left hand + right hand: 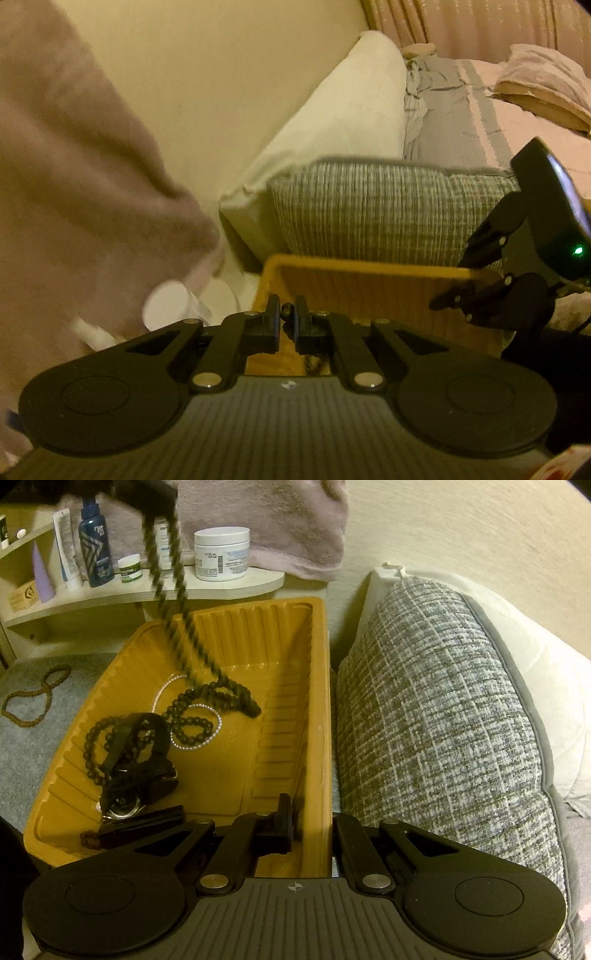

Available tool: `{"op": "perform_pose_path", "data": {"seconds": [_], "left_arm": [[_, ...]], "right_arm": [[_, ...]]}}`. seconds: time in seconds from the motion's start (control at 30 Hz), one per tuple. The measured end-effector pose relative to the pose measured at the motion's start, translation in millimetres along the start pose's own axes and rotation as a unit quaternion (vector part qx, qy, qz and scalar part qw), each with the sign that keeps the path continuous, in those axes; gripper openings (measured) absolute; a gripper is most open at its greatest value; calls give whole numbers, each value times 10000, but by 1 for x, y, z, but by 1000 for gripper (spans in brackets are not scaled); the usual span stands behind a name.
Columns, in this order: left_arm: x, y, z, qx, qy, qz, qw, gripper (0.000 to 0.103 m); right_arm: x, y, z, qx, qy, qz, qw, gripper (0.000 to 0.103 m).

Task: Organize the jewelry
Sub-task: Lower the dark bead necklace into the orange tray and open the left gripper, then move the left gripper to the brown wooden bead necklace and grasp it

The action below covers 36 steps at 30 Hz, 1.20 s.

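Note:
A yellow plastic tray [229,768] holds a dark bead necklace [207,701], a white pearl strand [218,722], a black watch [129,775] and a small dark box [147,823]. My left gripper [287,310] is shut on the dark bead necklace; in the right wrist view it shows at the top left [147,494], with the strand hanging down into the tray. My right gripper [310,823] is shut on the tray's right wall. In the left wrist view it shows at the right [476,280], over the tray [369,288]. A brown bead necklace [33,698] lies on the grey carpet, left of the tray.
A grey woven cushion [443,720] lies right against the tray, with a white pillow [546,672] behind it. A low shelf [147,590] behind the tray carries bottles and a white jar [221,554]. A pink towel [288,524] hangs over it.

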<state>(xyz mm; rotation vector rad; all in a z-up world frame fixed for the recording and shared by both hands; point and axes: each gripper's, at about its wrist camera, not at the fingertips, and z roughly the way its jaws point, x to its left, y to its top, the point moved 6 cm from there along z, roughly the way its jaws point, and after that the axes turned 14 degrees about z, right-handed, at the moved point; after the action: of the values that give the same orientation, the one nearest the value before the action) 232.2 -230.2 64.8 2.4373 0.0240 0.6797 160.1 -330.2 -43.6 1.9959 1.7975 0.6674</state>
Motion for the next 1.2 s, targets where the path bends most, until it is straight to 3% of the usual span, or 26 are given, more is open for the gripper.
{"op": "perform_pose_path", "data": {"seconds": [0.27,0.37,0.4,0.53,0.67,0.9,1.1,1.2], "left_arm": [[-4,-13,22,181,-208,-308,9991,7],[1,-16,20,167,-174,-425,9988,17],[4,-17,19,168,-120,-470,9987,21],[15,-29,5,187,146,-601,9979,22],[26,-50,-21,103,500,-1087,9928,26],[37,-113,-70,288,1377,-1818,9732,35],[33,-174,-108,635,2150,-2382,9450,41],[22,-207,-115,872,2290,-2713,9308,45]], "right_arm": [[0,-1,-1,4,1,4,10000,5],[0,0,-1,-2,2,3,10000,5],[-1,0,-1,-5,0,10,10000,5],[-2,-2,-1,-24,0,47,10000,5],[-4,-4,-1,-13,6,84,10000,5],[-3,-5,-2,-29,0,95,10000,5],[-3,-6,-4,-47,-23,126,9999,5],[-2,-6,-4,-40,-37,135,9999,5]]}}
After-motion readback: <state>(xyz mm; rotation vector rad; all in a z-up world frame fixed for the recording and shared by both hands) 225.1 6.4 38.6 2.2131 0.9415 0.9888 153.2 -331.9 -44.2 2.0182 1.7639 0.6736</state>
